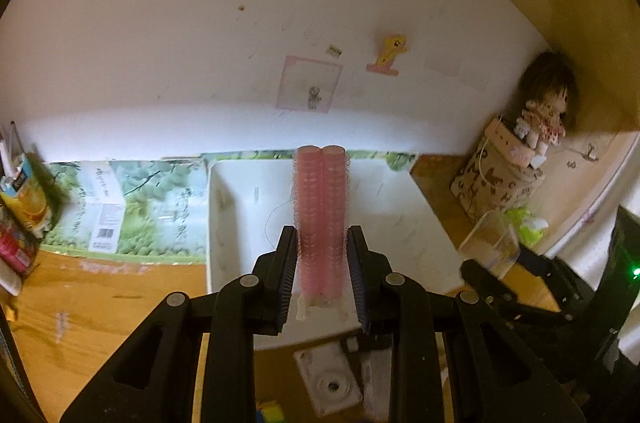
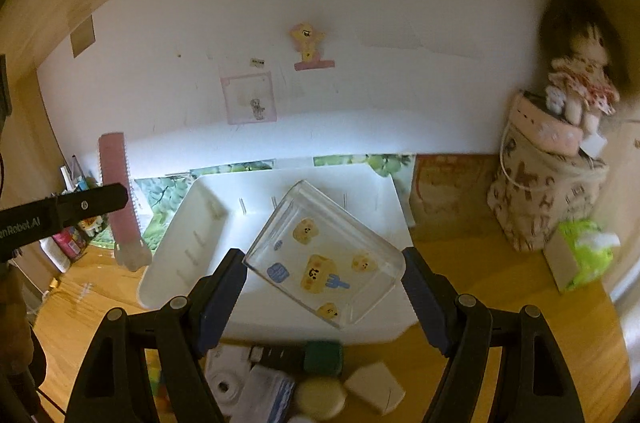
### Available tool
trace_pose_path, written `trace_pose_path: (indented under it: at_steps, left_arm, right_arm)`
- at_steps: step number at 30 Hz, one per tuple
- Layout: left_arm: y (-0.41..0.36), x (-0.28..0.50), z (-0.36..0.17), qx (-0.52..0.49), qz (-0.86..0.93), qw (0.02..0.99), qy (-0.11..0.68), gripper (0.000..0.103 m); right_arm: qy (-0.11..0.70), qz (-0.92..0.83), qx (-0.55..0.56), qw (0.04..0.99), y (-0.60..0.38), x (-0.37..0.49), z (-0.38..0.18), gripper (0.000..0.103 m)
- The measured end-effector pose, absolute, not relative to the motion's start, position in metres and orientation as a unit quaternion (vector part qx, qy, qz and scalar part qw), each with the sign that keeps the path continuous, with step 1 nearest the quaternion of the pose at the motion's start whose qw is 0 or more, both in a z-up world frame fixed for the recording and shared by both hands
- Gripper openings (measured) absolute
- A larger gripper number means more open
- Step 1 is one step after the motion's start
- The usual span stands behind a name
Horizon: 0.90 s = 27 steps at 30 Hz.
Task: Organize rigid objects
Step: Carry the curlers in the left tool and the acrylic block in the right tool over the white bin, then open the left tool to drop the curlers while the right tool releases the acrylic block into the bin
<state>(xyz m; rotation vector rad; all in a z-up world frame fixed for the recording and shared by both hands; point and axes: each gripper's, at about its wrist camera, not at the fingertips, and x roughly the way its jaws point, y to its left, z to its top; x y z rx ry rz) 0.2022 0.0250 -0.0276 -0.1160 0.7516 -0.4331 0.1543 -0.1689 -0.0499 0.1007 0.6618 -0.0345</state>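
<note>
My left gripper [image 1: 322,239] is shut on a pink hair-roller clip [image 1: 320,207], two fuzzy pink rollers side by side on a clear handle, pointing away from the camera. It hangs above the white tray [image 1: 224,223]. In the right wrist view the same clip [image 2: 116,191] shows at the left, off the tray's left side. My right gripper [image 2: 324,257] is shut on a clear plastic box [image 2: 324,259] with bear stickers, tilted above the white tray [image 2: 188,223]. The tray's inside looks bare.
On the wooden desk in front of the tray lie a white toy camera [image 2: 228,379], a green block [image 2: 324,355], a white block [image 2: 376,387] and a round pale lid [image 2: 320,399]. A doll [image 2: 580,79] sits on a printed bag at the right, by a green tissue pack [image 2: 584,251]. Cartons stand at left.
</note>
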Motion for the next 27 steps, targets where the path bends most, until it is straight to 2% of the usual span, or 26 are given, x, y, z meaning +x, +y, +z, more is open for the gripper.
trace_pose_path:
  at_steps: [21, 24, 25, 27]
  left_arm:
    - [0.002, 0.255, -0.088, -0.064, -0.169, 0.886, 0.427, 0.028]
    - [0.003, 0.257, -0.09, -0.064, -0.165, 0.885, 0.431, 0.032]
    - [0.004, 0.258, -0.091, -0.066, -0.164, 0.884, 0.433, 0.038]
    - [0.007, 0.258, -0.092, -0.075, -0.165, 0.882, 0.436, 0.041]
  right_arm:
    - [0.357, 0.035, 0.05, 0.932, -0.179, 0.207, -0.114, 0.079]
    - [0.366, 0.033, 0.052, 0.929, -0.181, 0.21, -0.117, 0.08]
    - [0.37, 0.033, 0.051, 0.927, -0.18, 0.211, -0.118, 0.082]
    - [0.374, 0.032, 0.054, 0.925, -0.18, 0.211, -0.118, 0.082]
